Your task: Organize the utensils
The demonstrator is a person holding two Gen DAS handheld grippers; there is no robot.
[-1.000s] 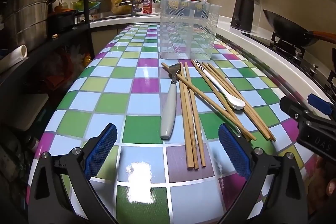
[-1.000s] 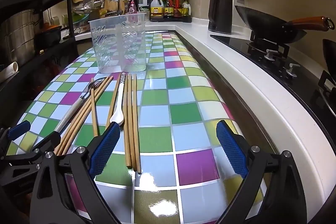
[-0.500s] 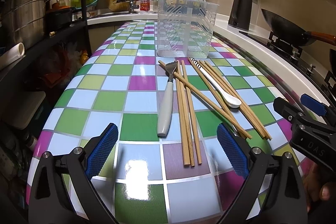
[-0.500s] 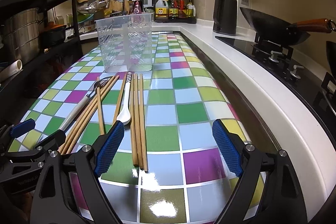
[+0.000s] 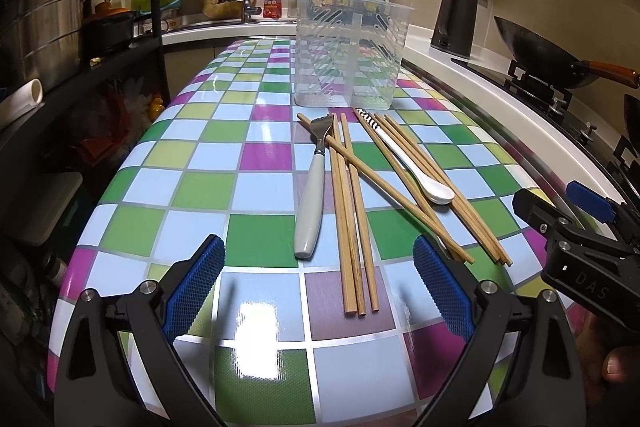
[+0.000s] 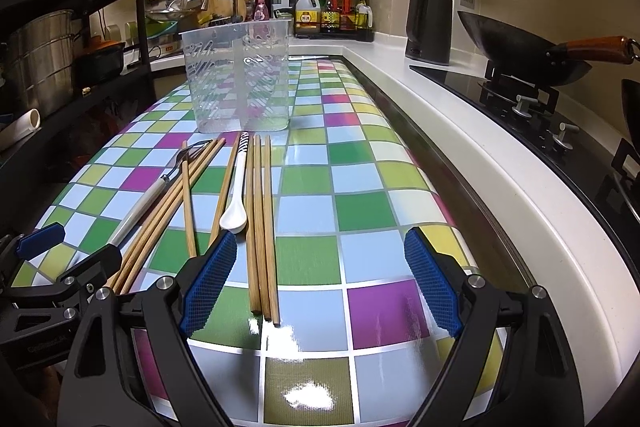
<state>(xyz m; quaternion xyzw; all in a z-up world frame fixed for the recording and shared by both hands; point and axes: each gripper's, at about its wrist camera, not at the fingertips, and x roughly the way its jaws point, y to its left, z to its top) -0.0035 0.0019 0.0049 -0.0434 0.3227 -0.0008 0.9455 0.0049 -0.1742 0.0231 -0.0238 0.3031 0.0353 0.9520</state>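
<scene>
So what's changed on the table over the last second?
Only the cameras shifted slightly: both grippers, left gripper and right gripper, crept a little toward the utensils, open and empty. Nothing was gripped or released. The fork, spoon, chopsticks and clear holder lie unmoved.

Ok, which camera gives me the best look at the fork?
The left wrist view: the fork lies fully visible, tines toward the clear container, one chopstick crossing its neck. In the right wrist view the fork sits far left, its handle end hidden behind the left tool.
</scene>
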